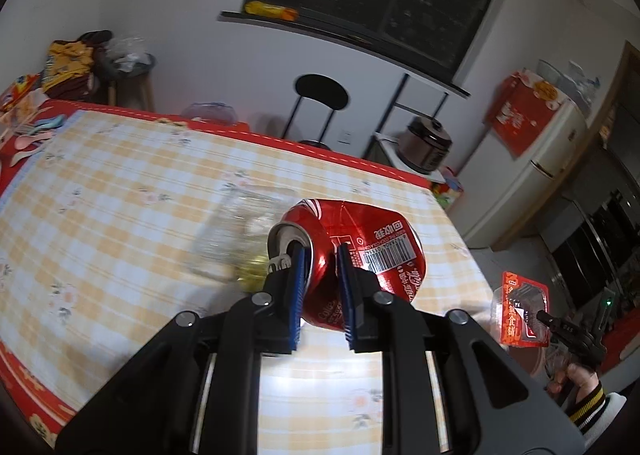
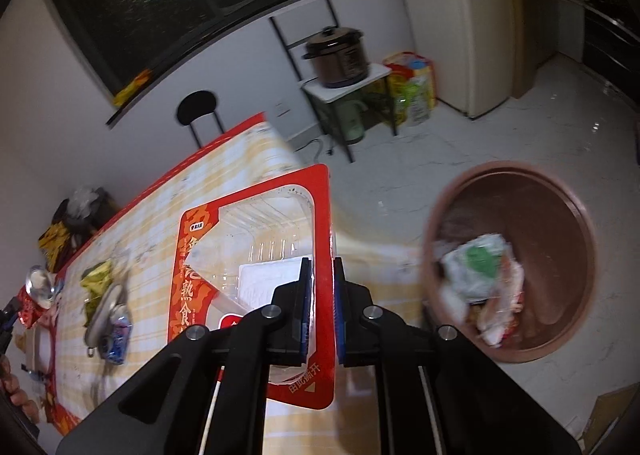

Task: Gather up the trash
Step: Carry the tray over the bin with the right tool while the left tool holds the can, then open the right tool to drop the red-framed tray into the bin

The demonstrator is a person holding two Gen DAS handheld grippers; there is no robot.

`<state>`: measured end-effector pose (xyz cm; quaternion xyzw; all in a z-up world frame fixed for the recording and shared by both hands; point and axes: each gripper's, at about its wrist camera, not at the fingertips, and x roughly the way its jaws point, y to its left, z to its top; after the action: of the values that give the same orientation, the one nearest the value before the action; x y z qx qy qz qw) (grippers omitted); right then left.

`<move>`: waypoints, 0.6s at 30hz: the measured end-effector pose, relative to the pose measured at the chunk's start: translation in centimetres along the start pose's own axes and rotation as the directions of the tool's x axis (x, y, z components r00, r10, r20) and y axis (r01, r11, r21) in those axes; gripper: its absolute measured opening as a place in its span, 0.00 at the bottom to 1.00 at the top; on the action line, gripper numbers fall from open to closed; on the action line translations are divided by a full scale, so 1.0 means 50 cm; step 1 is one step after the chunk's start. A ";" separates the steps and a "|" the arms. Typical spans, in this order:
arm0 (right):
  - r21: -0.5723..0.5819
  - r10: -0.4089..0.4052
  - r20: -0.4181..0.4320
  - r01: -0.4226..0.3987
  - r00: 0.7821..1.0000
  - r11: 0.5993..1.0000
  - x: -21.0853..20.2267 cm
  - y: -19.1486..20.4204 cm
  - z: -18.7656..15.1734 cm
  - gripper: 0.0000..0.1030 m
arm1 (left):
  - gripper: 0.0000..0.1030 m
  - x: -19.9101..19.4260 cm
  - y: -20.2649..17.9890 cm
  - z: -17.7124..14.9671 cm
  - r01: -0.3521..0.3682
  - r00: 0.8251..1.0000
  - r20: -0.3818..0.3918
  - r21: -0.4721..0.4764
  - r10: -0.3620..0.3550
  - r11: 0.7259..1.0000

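Right now my left tongs (image 1: 320, 255) are pinched onto a crushed red soda can (image 1: 352, 251), one blue pad inside its mouth and the other against its dented side, so the jaws stand only a sliver apart. The can is off the tabletop (image 1: 120, 191), held above the yellow checked cloth not far from the tabletop's right edge. Just behind it a clear plastic thing (image 1: 228, 239) lies blurred on the cloth; I cannot tell what it is.

My right tongs (image 2: 320, 287) are clamped tight on the red rim of a clear plastic food tray (image 2: 272, 239), which hangs on its edge in front of the tabletop's near corner. Beside that corner, down on the pale floor (image 2: 500, 127), stands a round brown bin (image 2: 560, 215) with crumpled wrappers (image 2: 480, 271) already in it; the tray is near the bin's rim but apart from it.

In the right wrist view, farther along the tabletop, I see a crumpled yellow-green wrapper (image 2: 96, 279), a round metal lid (image 2: 106, 313) and a crushed blue can (image 2: 118, 339) lying close together. A black stool (image 1: 320, 95) stands past the tabletop's far edge.
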<state>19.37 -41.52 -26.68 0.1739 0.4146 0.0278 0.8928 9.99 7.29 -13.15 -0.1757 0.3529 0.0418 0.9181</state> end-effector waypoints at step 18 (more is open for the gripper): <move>0.000 -0.355 -0.014 0.355 0.935 0.935 -0.015 -0.331 0.084 0.17 | 0.18 0.101 -0.259 -0.063 0.124 0.990 -0.075 0.092 -0.117 0.988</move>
<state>20.44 -58.39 -29.14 0.0971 0.4454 -0.1329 0.8801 14.38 -6.15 -14.87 -0.1538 0.3749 -0.0371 0.9135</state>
